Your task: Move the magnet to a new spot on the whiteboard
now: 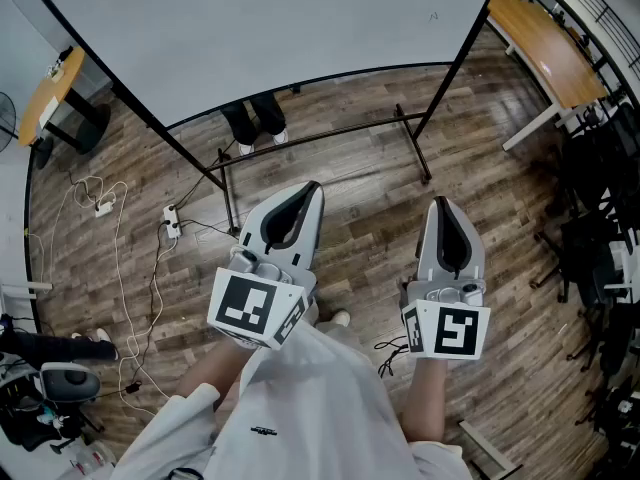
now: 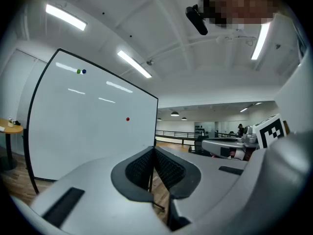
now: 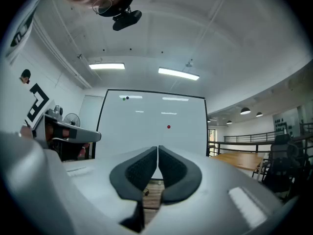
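Approach not begun: the left gripper (image 1: 308, 190) and the right gripper (image 1: 441, 206) face the whiteboard (image 1: 280, 28) from well back, each with its jaws pressed together on nothing.

In both gripper views a red magnet (image 3: 168, 127) sits alone on the board, right of centre and just above the jaw tips in the frame. A green magnet (image 3: 123, 98) and a dark magnet (image 3: 127, 98) sit side by side near the board's upper left corner. Red looks the likelier target, though the task does not say which. To do this well, step close, spread the right jaws before contact and come in square to the board. Pinch the magnet by its rim, pull it straight off, then seat it flat on bare board well apart from the others.
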{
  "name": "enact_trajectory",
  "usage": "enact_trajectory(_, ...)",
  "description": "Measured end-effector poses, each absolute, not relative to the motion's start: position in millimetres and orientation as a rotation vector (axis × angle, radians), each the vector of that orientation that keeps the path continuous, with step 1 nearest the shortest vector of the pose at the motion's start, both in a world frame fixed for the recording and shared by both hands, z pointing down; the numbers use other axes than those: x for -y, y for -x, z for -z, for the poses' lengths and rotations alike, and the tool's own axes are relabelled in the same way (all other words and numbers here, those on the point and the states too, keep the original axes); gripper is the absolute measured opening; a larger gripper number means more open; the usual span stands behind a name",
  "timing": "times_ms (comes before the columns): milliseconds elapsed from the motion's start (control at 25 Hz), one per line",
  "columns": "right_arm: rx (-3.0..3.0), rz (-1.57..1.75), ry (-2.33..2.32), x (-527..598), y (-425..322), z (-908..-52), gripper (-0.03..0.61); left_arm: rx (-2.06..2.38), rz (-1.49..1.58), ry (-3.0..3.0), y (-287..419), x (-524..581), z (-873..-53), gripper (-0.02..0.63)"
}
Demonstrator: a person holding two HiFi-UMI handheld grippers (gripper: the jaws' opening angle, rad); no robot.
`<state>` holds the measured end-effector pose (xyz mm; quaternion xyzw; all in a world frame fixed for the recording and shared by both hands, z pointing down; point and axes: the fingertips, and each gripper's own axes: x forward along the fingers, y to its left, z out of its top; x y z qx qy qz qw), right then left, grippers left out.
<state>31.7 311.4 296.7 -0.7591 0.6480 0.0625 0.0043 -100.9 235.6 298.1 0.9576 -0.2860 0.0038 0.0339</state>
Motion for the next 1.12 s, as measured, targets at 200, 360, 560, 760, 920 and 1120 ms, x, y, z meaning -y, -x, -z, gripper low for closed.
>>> enact_trajectory(200,-2.072,-0.193,2.383,-340,1,-301,0.005,0.819,-0.004,-2.959,115,-269,-300,0.007)
enact_trajectory(360,-1.987,-0.193,2.396,-347,20,-295,0.005,0.776,0.01,-2.991,135,-272,-290,0.006)
enact_trajectory(560,-1.948,-0.21,2.437,-333,47,-289,0.005,0.748,0.041,-3.005,164,-253,-281,0.006)
enact_trajectory(760,-1.903,-0.219,2.467,-315,58,-288,0.005,0.699,0.047,-3.012,178,-232,-283,0.007)
enact_trajectory(920,-1.893,-0.22,2.483,-298,70,-295,0.005,0.688,0.041,-3.01,191,-211,-292,0.006)
enact_trajectory(1120,-1.888,-0.229,2.496,-276,82,-298,0.005,0.67,0.068,-3.018,202,-191,-291,0.006)
